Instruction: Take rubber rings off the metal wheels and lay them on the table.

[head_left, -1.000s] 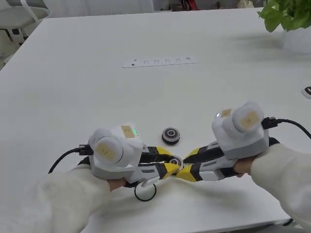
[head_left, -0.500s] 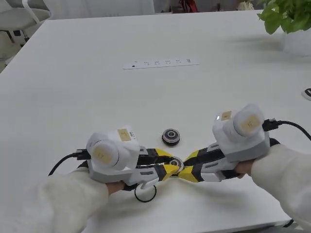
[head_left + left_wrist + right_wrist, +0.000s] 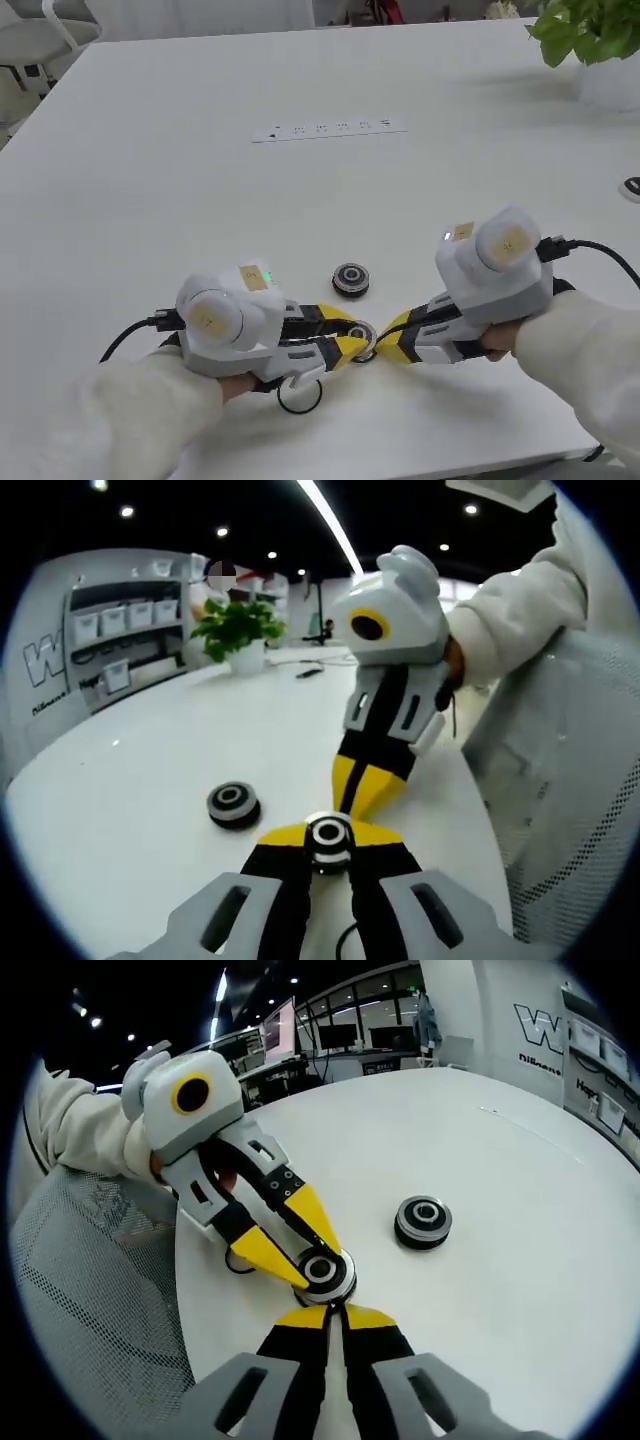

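A small metal wheel (image 3: pixel 361 335) with a black rubber ring on its rim is held just above the table near the front edge. My left gripper (image 3: pixel 350 346) is shut on it from the left; in the left gripper view the wheel (image 3: pixel 328 838) sits between the yellow tips. My right gripper (image 3: pixel 386 345) faces it from the right, its jaws pinched together at the wheel's black rim (image 3: pixel 326 1272). A second wheel (image 3: pixel 351 279) with its ring on lies on the table just beyond. A loose black rubber ring (image 3: pixel 298 397) lies under the left gripper.
A white power strip (image 3: pixel 330 128) lies across the middle of the white table (image 3: pixel 150 200). A potted plant (image 3: pixel 590 40) stands at the far right corner. A dark object (image 3: pixel 632 187) sits at the right edge. The table's front edge runs close below the grippers.
The right gripper has drawn back slightly to the right while staying pinched at the wheel's rim. The left gripper and the wheel have barely moved.
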